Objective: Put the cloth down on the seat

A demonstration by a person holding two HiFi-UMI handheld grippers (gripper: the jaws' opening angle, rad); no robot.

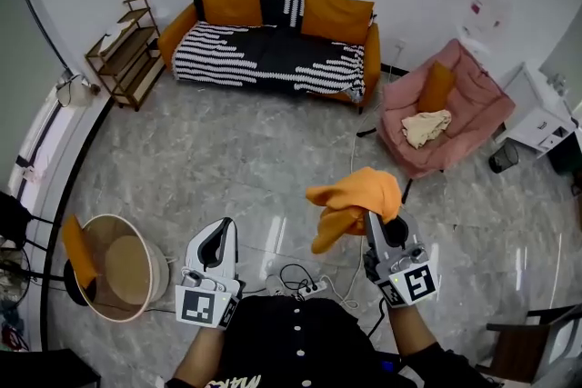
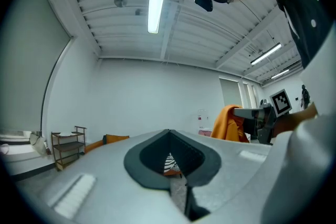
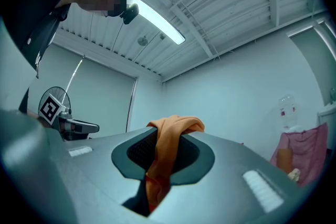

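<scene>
An orange cloth hangs bunched from my right gripper, which is shut on it and held up in the air above the floor. In the right gripper view the cloth runs down between the jaws and drapes over their tips. My left gripper is shut with nothing in it, level with the right one and to its left. A pink armchair stands ahead to the right. Its seat holds a beige cloth and an orange cushion. A long sofa with a black-and-white striped cover stands along the far wall.
A round wicker chair with an orange cushion is at my left. A wooden shelf stands left of the sofa. A power strip with cables lies on the floor by my feet. A black bin and a white cabinet are at the far right.
</scene>
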